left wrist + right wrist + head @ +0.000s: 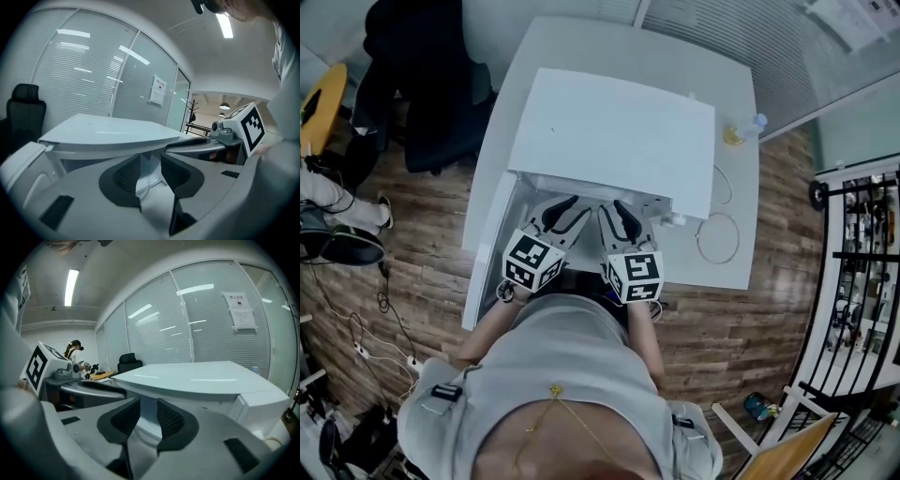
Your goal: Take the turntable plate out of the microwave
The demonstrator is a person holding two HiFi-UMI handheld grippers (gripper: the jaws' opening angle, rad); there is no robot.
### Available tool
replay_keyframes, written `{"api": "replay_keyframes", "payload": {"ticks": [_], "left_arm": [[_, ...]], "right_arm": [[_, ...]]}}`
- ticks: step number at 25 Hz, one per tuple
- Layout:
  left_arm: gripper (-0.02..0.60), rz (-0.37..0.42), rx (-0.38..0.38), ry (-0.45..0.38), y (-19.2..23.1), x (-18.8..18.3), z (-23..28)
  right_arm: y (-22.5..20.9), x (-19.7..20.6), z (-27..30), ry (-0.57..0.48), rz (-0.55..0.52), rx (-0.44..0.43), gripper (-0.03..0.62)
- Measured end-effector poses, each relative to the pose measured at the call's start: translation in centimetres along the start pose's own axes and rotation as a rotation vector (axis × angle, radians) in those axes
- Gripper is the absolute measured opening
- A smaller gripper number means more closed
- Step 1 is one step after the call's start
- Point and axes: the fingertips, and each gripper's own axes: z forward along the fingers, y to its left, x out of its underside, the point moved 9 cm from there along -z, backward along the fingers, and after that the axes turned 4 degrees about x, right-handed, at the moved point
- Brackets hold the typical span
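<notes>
Both claws were at the mouth of the microwave (pixel 609 141), side by side. The turntable plate (pixel 147 185) lay straight ahead of them and a little below, flat on the cavity floor, with its curved glass rim showing through each gap. The left gripper (pixel 150 164) had its jaws part-way apart, and no pad visibly pressed on the glass. The right gripper (pixel 147 406) stood the same way, jaws parted with the rim in the slot beyond them and nothing clamped. From above, the oven's own top hid the plate completely, so only the two gripper views showed it. Being round, the plate had no long axis to line up on. What mattered was that its near edge faced the jaws, so a level push forward looked like the way in. Neither hand had the lead, and it looked like a two-sided lift, one claw on each side of the near rim. The cavity roof hung low over both claws, leaving little room to tip upward. The open door (pixel 487 253) stood just beside the left claw and hemmed that side in. Off to the right, a looped cable (pixel 717 239) and a small bottle (pixel 745 129) sat on the white table (pixel 741 272), well clear of the path. An office chair (pixel 431 84) stood behind the table, out of the way.
</notes>
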Motion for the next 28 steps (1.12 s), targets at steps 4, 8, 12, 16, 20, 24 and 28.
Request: {"api": "replay_keyframes", "payload": {"ticks": [4, 8, 12, 16, 20, 24, 28], "left_arm": [[0.141, -0.079, -0.001, 0.028, 1.0, 2.1, 0.8], [0.141, -0.086, -0.031, 0.074, 1.9, 3.9, 1.6], [0.141, -0.155, -0.040, 0.104, 3.1, 5.5, 2.3], [0.141, -0.239, -0.065, 0.120, 4.3, 7.2, 2.9], [0.141, -0.411, -0.109, 0.109, 5.3, 9.6, 3.6], [0.146, -0.503, -0.153, 0.124, 6.1, 11.6, 4.0], [0.150, -0.587, -0.201, 0.142, 6.9, 13.3, 4.1]], "right_arm": [[-0.5, 2.3, 1.3, 0.069, 0.010, 0.018, 0.121], [-0.6, 4.0, 2.6, 0.122, 0.002, 0.023, 0.121], [-0.8, 5.3, 4.0, 0.167, 0.013, 0.019, 0.121], [-1.4, 6.8, 5.3, 0.209, 0.057, 0.029, 0.121], [-2.5, 9.1, 6.2, 0.255, 0.195, 0.028, 0.123], [-3.1, 10.8, 7.2, 0.295, 0.277, 0.022, 0.132], [-3.5, 12.2, 7.9, 0.323, 0.382, 0.022, 0.149]]}}
